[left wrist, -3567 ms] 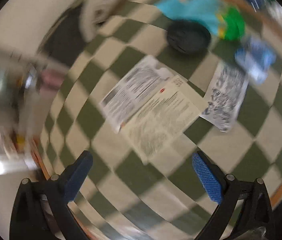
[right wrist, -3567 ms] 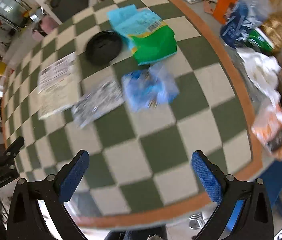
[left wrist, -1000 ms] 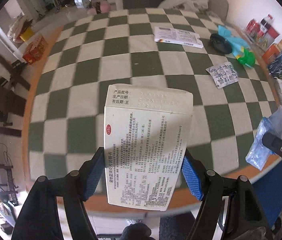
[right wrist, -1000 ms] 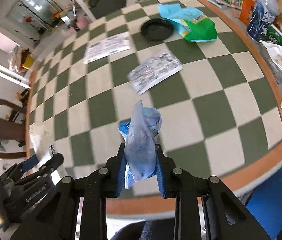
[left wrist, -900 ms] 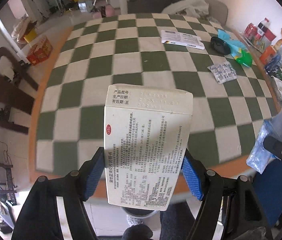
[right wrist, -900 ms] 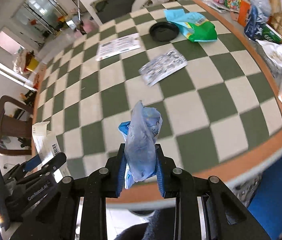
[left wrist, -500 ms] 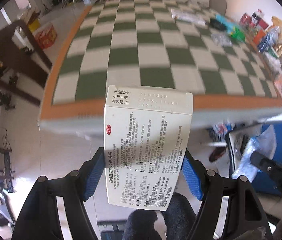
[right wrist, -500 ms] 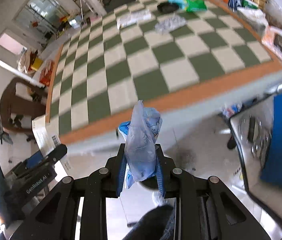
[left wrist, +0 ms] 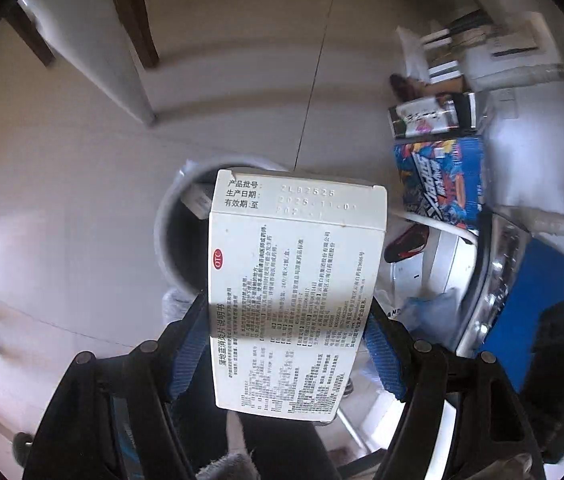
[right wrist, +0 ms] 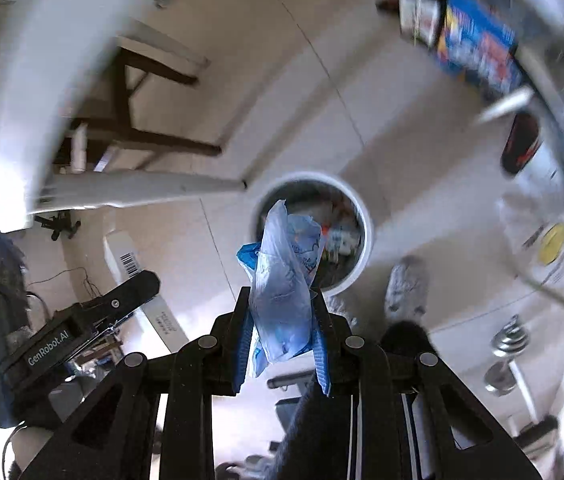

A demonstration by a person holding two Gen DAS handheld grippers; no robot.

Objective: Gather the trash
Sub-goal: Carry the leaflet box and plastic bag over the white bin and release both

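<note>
Left gripper (left wrist: 286, 344) clamps a medicine box (left wrist: 294, 292); right gripper (right wrist: 282, 344) clamps a plastic bag (right wrist: 282, 280). Both above the bin (right wrist: 364, 240), unreleased.

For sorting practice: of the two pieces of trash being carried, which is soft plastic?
The crumpled blue plastic bag in the right tool; the left tool holds a stiff printed box.

Matt cardboard box (left wrist: 296, 280), crinkled plastic bag (right wrist: 282, 284)

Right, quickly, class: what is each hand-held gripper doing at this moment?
Left hand-held gripper: closed on the medicine box.
Right hand-held gripper: closed on the blue plastic wrapper.
</note>
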